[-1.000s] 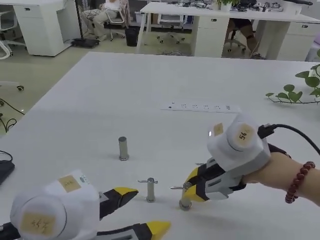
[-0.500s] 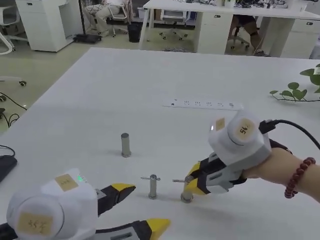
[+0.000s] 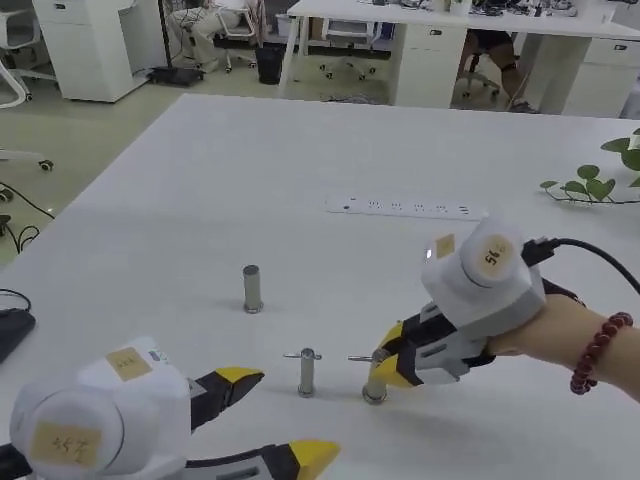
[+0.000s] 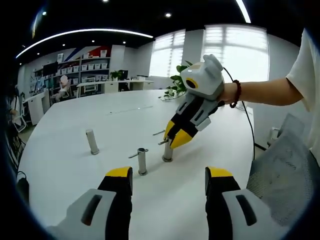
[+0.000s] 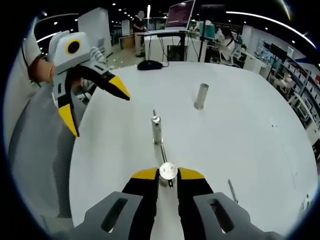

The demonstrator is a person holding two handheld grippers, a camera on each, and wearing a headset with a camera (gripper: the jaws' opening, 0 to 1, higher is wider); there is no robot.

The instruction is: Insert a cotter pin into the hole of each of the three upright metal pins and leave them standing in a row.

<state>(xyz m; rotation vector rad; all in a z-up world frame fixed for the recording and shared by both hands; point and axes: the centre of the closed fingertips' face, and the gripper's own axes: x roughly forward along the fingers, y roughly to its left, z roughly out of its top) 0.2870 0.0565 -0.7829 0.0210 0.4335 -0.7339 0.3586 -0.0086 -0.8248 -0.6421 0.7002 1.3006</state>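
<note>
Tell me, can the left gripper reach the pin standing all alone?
Probably yes. The left gripper is open, and bare table lies between it and the lone pin. The middle pin and the right gripper, shut on the third pin, sit off to one side.

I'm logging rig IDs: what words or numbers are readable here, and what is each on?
"56", handwritten and tilted, my best reading: tan sticker on the right gripper cap.
Handwritten digits, too blurred to read: cap sticker on the left gripper.
Nothing legible: top sticker on the left gripper.
No readable marking: power strip.
</note>
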